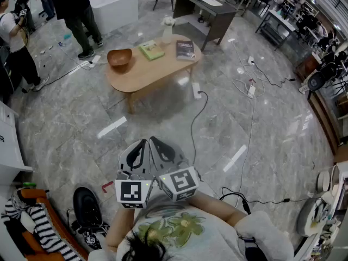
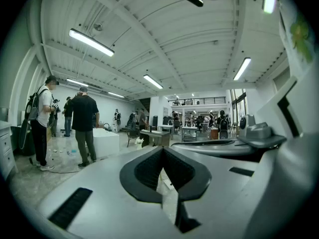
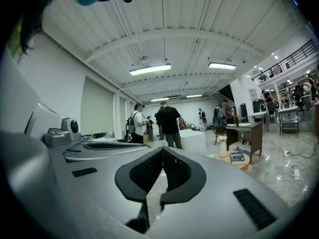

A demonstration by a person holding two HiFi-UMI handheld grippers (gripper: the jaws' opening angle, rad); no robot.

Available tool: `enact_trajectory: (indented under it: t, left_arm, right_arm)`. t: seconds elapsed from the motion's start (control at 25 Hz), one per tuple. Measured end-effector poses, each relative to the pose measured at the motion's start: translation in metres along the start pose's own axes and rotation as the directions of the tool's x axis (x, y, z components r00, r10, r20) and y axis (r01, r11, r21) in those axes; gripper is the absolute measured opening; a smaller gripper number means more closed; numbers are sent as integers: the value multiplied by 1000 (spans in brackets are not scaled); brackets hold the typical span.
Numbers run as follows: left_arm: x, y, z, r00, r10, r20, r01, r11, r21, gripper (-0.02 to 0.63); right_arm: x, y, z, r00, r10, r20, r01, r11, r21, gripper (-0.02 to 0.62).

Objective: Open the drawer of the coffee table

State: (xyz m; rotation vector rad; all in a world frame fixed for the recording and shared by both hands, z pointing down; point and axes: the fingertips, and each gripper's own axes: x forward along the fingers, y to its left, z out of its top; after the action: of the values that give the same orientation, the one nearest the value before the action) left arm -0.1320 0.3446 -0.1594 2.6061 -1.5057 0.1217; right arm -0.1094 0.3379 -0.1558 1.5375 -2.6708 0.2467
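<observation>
Open marble floor [image 1: 261, 124] separates the person from the low oval wooden surface [image 1: 163, 69], which stands well apart on the far side of the scene, straight ahead of the two claws and a touch to the left. Its long axis runs on a slant, from near left to far right, so one long edge and the near-left end face the person. No drawer front or handle can be made out from here, so the side to approach remains a judgement. The left claw [image 1: 142, 144] and the right claw [image 1: 156, 143] are held side by side close to the body, both aimed roughly level toward the far side. Each is clenched on nothing, its dark pads meeting at the tips in its own view. Neither is clearly the nearer, and both must cross the floor before any pull. A power strip [image 1: 197, 90] with its cable lies on the floor just near of the surface, in the likely path. On top sit a wooden bowl [image 1: 119, 57] at the left end, a green book [image 1: 151, 49], a dark book [image 1: 185, 49] and a small white vase [image 1: 167, 29].
</observation>
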Motion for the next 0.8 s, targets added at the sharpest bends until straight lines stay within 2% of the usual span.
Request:
enact_trajectory:
  t: [0.24,0.4,0.8]
  left_arm:
    - [18,-7,-3,1000,-23,-20,23,1000,-3,9]
    - [32,-8,-9,998,-43,-45,43,999,2,9]
    - [96,2,-33,989,-53,-137,53,999,-3,9]
  right_arm:
    - [3,-19,-2,1000,-20,-15,20,1000,18,21]
    - [7,-32,-8,1000,-3,-6,4,995,103,23]
    - [49,-82,-39,992,47,-120,-28,988,154,23]
